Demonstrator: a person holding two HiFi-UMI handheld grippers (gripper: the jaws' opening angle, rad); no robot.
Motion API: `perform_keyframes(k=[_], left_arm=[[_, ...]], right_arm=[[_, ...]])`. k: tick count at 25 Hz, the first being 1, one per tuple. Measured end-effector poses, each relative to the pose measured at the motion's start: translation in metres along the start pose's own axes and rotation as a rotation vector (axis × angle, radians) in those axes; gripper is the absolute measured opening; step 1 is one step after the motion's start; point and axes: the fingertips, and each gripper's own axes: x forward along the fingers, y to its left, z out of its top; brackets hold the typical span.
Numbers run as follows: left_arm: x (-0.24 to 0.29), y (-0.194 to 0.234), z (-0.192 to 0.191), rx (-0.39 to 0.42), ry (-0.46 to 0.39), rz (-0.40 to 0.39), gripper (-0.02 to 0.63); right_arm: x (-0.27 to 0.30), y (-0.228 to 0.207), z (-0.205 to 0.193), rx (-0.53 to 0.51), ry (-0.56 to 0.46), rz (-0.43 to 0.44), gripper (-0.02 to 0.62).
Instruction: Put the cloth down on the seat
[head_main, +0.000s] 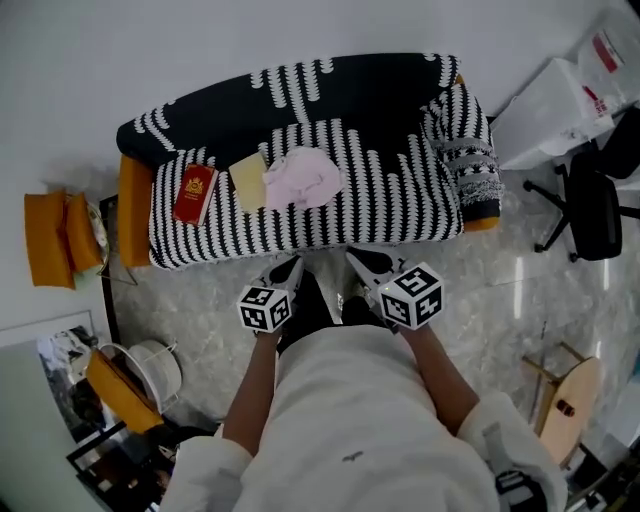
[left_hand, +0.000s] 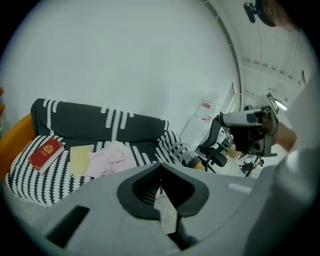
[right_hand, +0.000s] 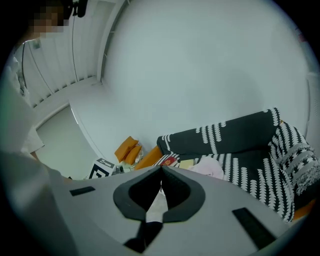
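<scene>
Pink cloth lies on the striped sofa seat; your left gripper and right gripper are closed, empty.
Your left gripper view takes in the office chair; your right gripper view shows the orange cushions instead.

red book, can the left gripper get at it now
Probably yes: the red book lies uncovered on the seat, nothing stands between it and the left gripper, whose jaws are shut.

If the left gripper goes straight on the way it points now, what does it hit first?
Probably the striped sofa seat, near its front edge and just right of the pink cloth. The left gripper has nothing nearer in its line, though depth is hard to judge.
</scene>
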Motion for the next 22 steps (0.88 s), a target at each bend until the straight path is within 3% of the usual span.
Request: perform_keyframes(k=[7,12,18,22], left_arm=[[-0.035,-0.042,0.067,0.042,-0.171,-0.057,0.012],[-0.081,-0.062,0.102,0.000,-0.313,-0.104,0.012],[-0.105,-0.079,0.097,-0.027,-0.351,-0.102,0.012],[-0.102,-0.091,0.090,-0.006,-0.331,-0.131,0.012]], right_arm=[[0.001,0.027,0.017,0.017,-0.042,0.121,0.008],[0.007,0.065,0.033,-0.042,-0.090,0.214,0.008],[-0.003,0.098,0.043,-0.133,-0.140,0.296,0.008],[-0.004,0.099,0.028,-0.137,-0.104,0.286,0.008]])
